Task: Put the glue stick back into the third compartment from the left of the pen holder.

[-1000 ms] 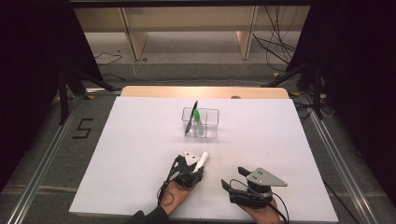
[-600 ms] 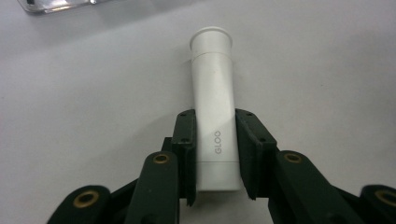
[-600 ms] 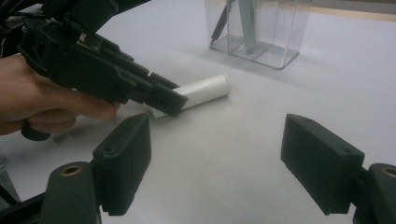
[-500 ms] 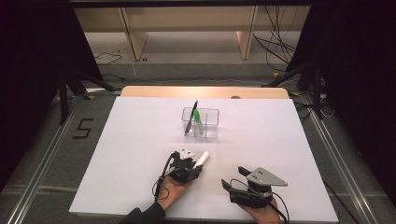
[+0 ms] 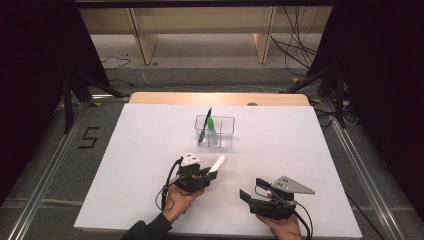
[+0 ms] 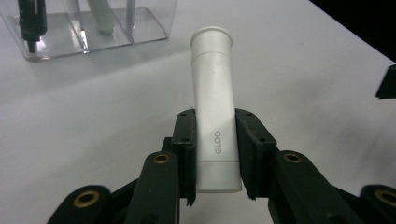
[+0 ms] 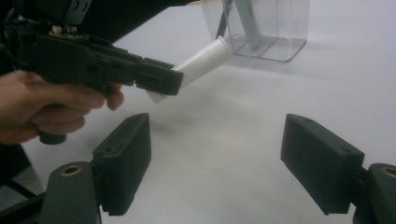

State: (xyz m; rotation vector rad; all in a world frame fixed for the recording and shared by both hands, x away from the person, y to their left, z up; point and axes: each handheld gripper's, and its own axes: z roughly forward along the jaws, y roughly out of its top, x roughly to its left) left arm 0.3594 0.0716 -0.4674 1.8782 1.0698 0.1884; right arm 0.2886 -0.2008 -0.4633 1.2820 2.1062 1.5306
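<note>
Gripping: the left gripper has its two black jaws pressed on either side of a white glue stick; the left gripper view shows the pads clamped on the lower part of the tube, where grey lettering reads "GLOO".
Left hand: the person's left hand comes in from the bottom edge of the high view, with a dark sleeve at the wrist, and is wrapped round the gripper's body.
Glue stick, pose: the tube sticks out beyond the jaws with its flanged end farthest from the hand; in the right gripper view it tilts upward and hangs clear of the table, with a soft shadow below it.
Glue stick, place: it is over the near middle of the white table, near the clear organiser and on the person's side of it, not touching it.
Clear organiser: a see-through box with dividers stands beyond the glue stick, toward the far side of the table.
Organiser contents: a black pen leans in the left compartment, its top rising above the rim; a green-topped marker stands just beside it.
Right gripper: the right gripper sits low at the near right of the table, well apart from the left one; the right gripper view shows its jaws spread wide with only bare table between them.
Right hand: the right hand holds it at the bottom edge of the high view.
</note>
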